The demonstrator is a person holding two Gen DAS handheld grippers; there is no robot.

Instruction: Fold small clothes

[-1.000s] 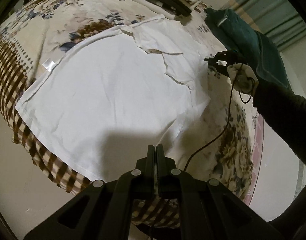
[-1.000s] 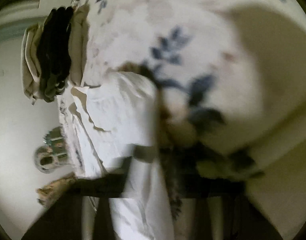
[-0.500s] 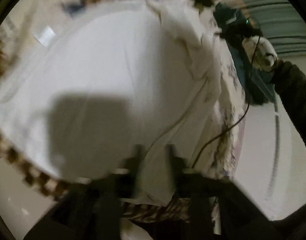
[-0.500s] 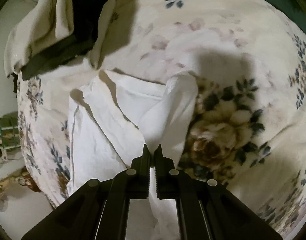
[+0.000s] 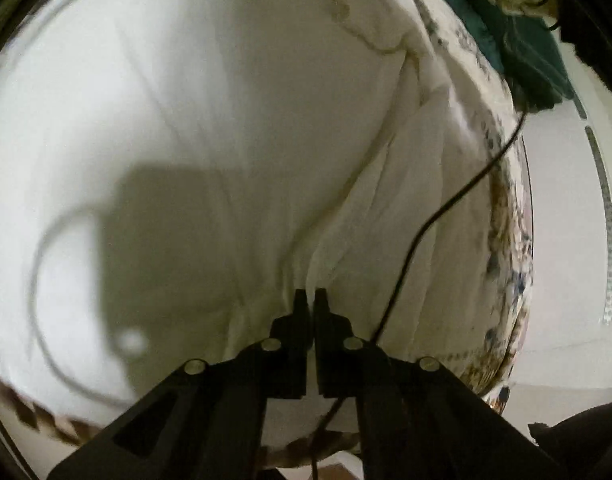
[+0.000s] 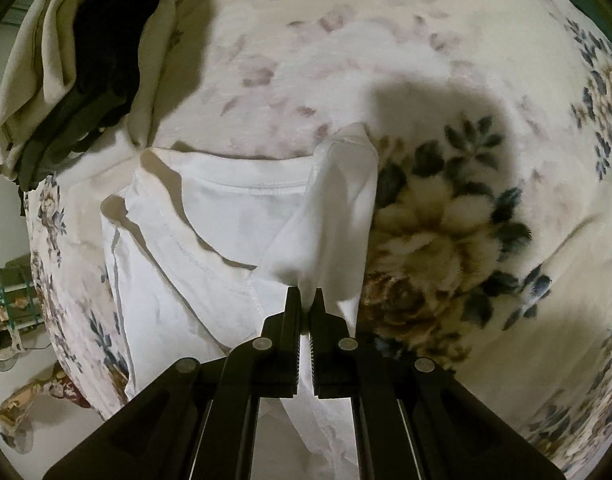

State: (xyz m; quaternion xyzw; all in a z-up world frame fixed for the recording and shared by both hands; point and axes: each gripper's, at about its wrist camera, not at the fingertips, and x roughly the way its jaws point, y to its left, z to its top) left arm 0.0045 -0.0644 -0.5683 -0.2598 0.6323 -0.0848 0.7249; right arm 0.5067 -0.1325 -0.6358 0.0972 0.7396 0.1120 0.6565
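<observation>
Both hand-held grippers steeply downward, clamped on white shirt.

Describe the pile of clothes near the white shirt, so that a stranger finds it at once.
Start from the flowered blanket that covers the whole surface, and find the white shirt spread on it. Just beyond the shirt's collar, at the blanket's edge, lies the pile of clothes. It is the only bunched heap, cream cloth wrapped around black, while the shirt is plain white.

Dim warm light, hard dark shadows, left view blurred, fisheye-warped edges
</observation>
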